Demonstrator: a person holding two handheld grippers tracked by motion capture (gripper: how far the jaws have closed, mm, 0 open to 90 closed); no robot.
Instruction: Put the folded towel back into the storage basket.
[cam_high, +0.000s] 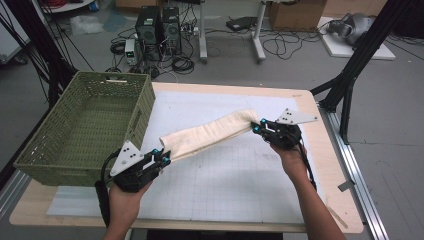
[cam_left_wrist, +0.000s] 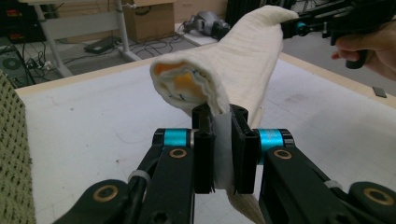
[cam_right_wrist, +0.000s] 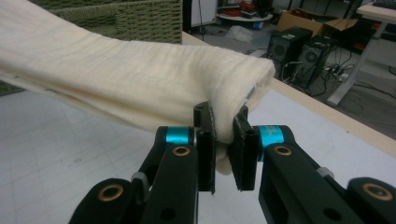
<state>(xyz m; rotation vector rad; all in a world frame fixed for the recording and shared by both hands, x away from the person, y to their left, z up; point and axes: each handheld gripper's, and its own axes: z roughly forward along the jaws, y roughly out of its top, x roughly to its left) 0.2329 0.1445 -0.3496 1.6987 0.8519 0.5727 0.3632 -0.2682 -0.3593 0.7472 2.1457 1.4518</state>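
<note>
Pale wood edges the worktop (cam_high: 310, 165), and a white gridded mat (cam_high: 235, 185) covers most of its top. A green woven basket (cam_high: 60, 145) sits on the worktop's left end, overhanging the edge, with its long side wall just beside the cloth's lower end. Beyond the far edge, on the grey floor, stand two black computer towers (cam_high: 159, 27) among loose cables, with a cardboard box (cam_high: 297, 15) farther right and a black frame leg (cam_high: 350, 75) rising beside the worktop's right side.

A cream folded cloth (cam_high: 210, 135) stretches in the air above the mat, held at both ends and sagging a little between them; it runs from near the basket's front corner up toward the right. In the left gripper view its near end (cam_left_wrist: 187, 84) opens in layers, with an orange-yellow inner face showing.

The left tongs (cam_high: 162, 160), held in the person's left hand (cam_high: 125, 200), are closed on the cloth's lower end, a fold of it pinched flat between the two jaws. The right tongs (cam_high: 257, 127), held in the right hand (cam_high: 295, 162), are clamped on the cloth's upper end, with the fabric bulging above the jaws in the right gripper view.
</note>
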